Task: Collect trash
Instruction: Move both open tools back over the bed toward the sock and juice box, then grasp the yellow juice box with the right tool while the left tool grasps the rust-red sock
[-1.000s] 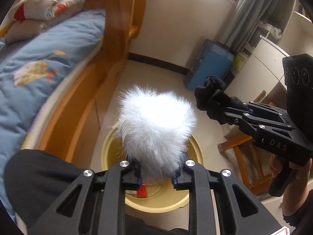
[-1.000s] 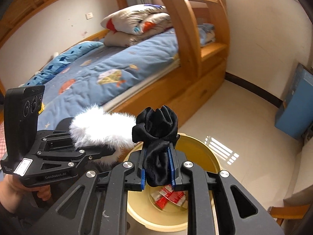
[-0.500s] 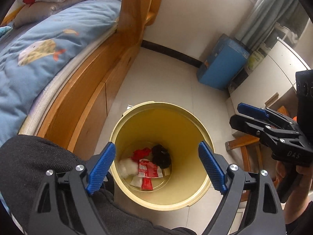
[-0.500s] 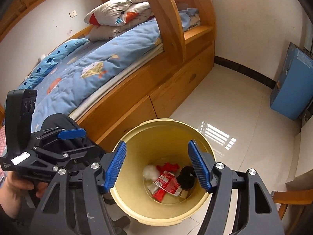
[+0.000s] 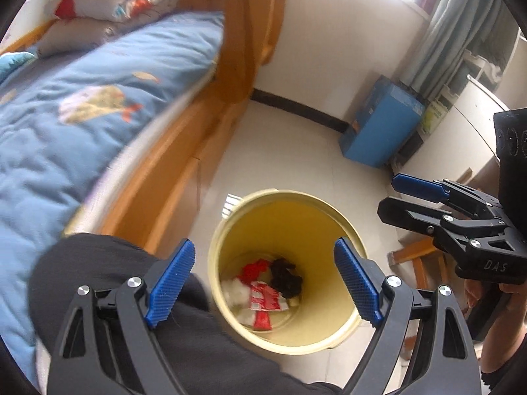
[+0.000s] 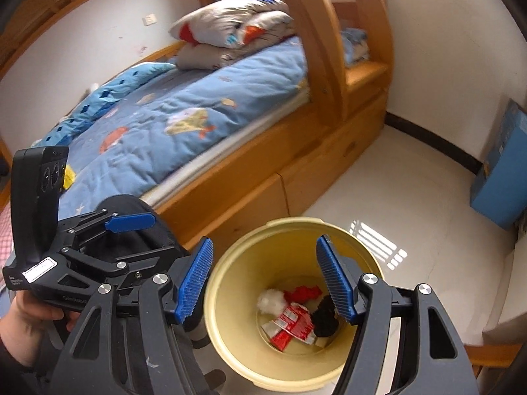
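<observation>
A yellow bin [image 5: 342, 230] [image 6: 237, 322] stands on the pale floor by the bed. At its bottom lie a white fluffy ball [image 5: 234, 291] [image 6: 270, 300], a black cloth bundle [image 5: 286, 278] [image 6: 324, 317], a red scrap [image 5: 255, 268] [image 6: 304, 293] and a red-and-white wrapper [image 5: 265, 299] [image 6: 291, 324]. My left gripper [image 5: 263, 279] hangs open above the bin with nothing between its blue pads; it shows again at the left of the right wrist view [image 6: 131, 222]. My right gripper [image 6: 266, 279] is open over the bin too, empty, and appears at the right of the left wrist view [image 5: 398, 197].
A wooden bunk bed [image 6: 263, 184] with a blue quilt [image 5: 66, 125] runs along the left. A blue box [image 5: 382, 125] stands by the wall near a white cabinet [image 5: 461, 131]. A wooden stool [image 5: 418, 256] is at the right. A dark-clad knee [image 5: 98, 263] is beside the bin.
Both grippers opened: the left let go of the white fluffy ball and the right let go of the black cloth, and both now lie in the bin. Both grippers then drifted slightly sideways.
</observation>
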`<state>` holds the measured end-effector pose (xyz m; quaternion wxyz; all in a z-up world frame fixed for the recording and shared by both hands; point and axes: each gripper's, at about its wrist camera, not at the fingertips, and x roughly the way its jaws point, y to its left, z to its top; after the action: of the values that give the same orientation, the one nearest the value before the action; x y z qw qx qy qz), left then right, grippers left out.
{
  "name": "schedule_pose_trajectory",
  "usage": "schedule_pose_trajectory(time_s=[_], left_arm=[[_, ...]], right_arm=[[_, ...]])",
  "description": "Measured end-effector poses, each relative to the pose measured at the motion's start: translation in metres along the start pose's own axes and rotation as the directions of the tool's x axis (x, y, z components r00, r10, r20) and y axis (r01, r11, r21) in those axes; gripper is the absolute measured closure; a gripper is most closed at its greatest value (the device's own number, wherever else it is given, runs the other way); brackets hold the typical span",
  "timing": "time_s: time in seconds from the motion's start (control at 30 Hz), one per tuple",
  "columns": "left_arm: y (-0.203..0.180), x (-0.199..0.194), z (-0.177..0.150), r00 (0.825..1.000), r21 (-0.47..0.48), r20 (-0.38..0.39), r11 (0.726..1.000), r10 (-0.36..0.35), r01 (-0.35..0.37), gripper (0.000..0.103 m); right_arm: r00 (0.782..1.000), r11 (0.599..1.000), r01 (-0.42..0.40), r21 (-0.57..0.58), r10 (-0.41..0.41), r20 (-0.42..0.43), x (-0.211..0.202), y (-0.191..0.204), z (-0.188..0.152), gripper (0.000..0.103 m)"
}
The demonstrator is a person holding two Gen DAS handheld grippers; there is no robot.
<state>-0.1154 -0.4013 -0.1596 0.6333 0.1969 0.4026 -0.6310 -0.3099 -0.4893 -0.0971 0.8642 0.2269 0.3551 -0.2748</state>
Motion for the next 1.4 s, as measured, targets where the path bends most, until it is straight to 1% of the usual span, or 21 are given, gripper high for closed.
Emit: schedule_pose_trajectory(time_s=[0.13, 0.2, 0.27, 0.37, 0.4, 0.47, 0.5, 0.6, 0.67, 0.77, 0.8, 0.87, 0.9, 1.0, 1.07, 1.1, 1.17, 1.2, 1.27, 1.3, 1.4], left_arm=[[0.019, -0.026, 0.0, 0.997, -0.028, 0.051, 0.998, 0.063, -0.062, 0.016], [0.032, -0.043, -0.002, 0.99, -0.048, 0.085, 0.992, 0.116, -0.113, 0.014], [0.045, -0.06, -0.005, 0.979, -0.068, 0.115, 0.985, 0.166, -0.159, 0.014], [0.068, -0.087, -0.013, 0.959, -0.121, 0.152, 0.968, 0.239, -0.222, 0.013], [0.078, -0.097, -0.017, 0.95, -0.146, 0.164, 0.959, 0.266, -0.243, 0.012], [0.094, -0.115, -0.024, 0.932, -0.186, 0.182, 0.942, 0.313, -0.28, 0.009], [0.104, -0.125, -0.029, 0.917, -0.211, 0.189, 0.926, 0.352, -0.312, 0.009], [0.128, -0.15, -0.042, 0.881, -0.263, 0.199, 0.889, 0.43, -0.375, 0.009], [0.142, -0.164, -0.049, 0.862, -0.301, 0.202, 0.867, 0.465, -0.397, 0.009], [0.167, -0.187, -0.062, 0.829, -0.366, 0.203, 0.826, 0.521, -0.43, 0.009], [0.178, -0.197, -0.068, 0.812, -0.398, 0.202, 0.804, 0.547, -0.443, 0.008], [0.192, -0.209, -0.075, 0.793, -0.435, 0.201, 0.778, 0.574, -0.453, 0.008], [0.202, -0.216, -0.08, 0.775, -0.46, 0.197, 0.755, 0.6, -0.467, 0.007], [0.227, -0.234, -0.094, 0.734, -0.514, 0.176, 0.697, 0.656, -0.499, 0.006], [0.244, -0.245, -0.1, 0.714, -0.544, 0.169, 0.668, 0.68, -0.508, 0.006], [0.254, -0.252, -0.104, 0.697, -0.561, 0.171, 0.65, 0.696, -0.512, 0.006], [0.269, -0.262, -0.109, 0.682, -0.581, 0.165, 0.629, 0.712, -0.516, 0.006], [0.278, -0.266, -0.111, 0.672, -0.596, 0.158, 0.612, 0.724, -0.519, 0.006], [0.293, -0.271, -0.115, 0.67, -0.614, 0.15, 0.6, 0.727, -0.513, 0.006], [0.304, -0.274, -0.117, 0.669, -0.624, 0.144, 0.592, 0.729, -0.511, 0.006], [0.325, -0.275, -0.12, 0.67, -0.636, 0.132, 0.581, 0.73, -0.508, 0.006]], right_arm=[[0.996, 0.995, -0.075, -0.065, 0.077, 0.034, 0.006, 0.032, 0.014, 0.04], [0.992, 0.989, -0.114, -0.098, 0.119, 0.046, 0.011, 0.049, 0.021, 0.04], [0.985, 0.978, -0.154, -0.138, 0.163, 0.056, 0.019, 0.071, 0.028, 0.04], [0.973, 0.958, -0.211, -0.194, 0.225, 0.053, 0.034, 0.104, 0.038, 0.04], [0.968, 0.951, -0.229, -0.209, 0.245, 0.05, 0.04, 0.114, 0.041, 0.04], [0.952, 0.928, -0.285, -0.242, 0.304, 0.046, 0.053, 0.138, 0.047, 0.041], [0.941, 0.912, -0.317, -0.26, 0.337, 0.036, 0.06, 0.153, 0.051, 0.041], [0.919, 0.881, -0.369, -0.296, 0.393, 0.024, 0.071, 0.185, 0.056, 0.042], [0.901, 0.855, -0.408, -0.32, 0.434, 0.011, 0.079, 0.21, 0.061, 0.042], [0.875, 0.819, -0.458, -0.346, 0.485, -0.01, 0.09, 0.245, 0.067, 0.042], [0.869, 0.811, -0.467, -0.351, 0.494, -0.015, 0.093, 0.254, 0.069, 0.042], [0.85, 0.786, -0.5, -0.364, 0.526, -0.033, 0.101, 0.278, 0.072, 0.042], [0.843, 0.776, -0.511, -0.37, 0.536, -0.04, 0.104, 0.288, 0.074, 0.042], [0.821, 0.738, -0.544, -0.399, 0.566, -0.071, 0.119, 0.326, 0.078, 0.042], [0.818, 0.726, -0.546, -0.419, 0.569, -0.079, 0.127, 0.345, 0.079, 0.042], [0.81, 0.711, -0.557, -0.428, 0.58, -0.089, 0.132, 0.357, 0.081, 0.042], [0.799, 0.694, -0.571, -0.439, 0.593, -0.103, 0.139, 0.373, 0.084, 0.042], [0.797, 0.688, -0.574, -0.444, 0.593, -0.111, 0.143, 0.381, 0.086, 0.042], [0.789, 0.67, -0.585, -0.457, 0.6, -0.131, 0.153, 0.401, 0.089, 0.042], [0.788, 0.666, -0.588, -0.46, 0.601, -0.137, 0.156, 0.406, 0.09, 0.042], [0.787, 0.658, -0.593, -0.464, 0.594, -0.164, 0.176, 0.43, 0.096, 0.042]])
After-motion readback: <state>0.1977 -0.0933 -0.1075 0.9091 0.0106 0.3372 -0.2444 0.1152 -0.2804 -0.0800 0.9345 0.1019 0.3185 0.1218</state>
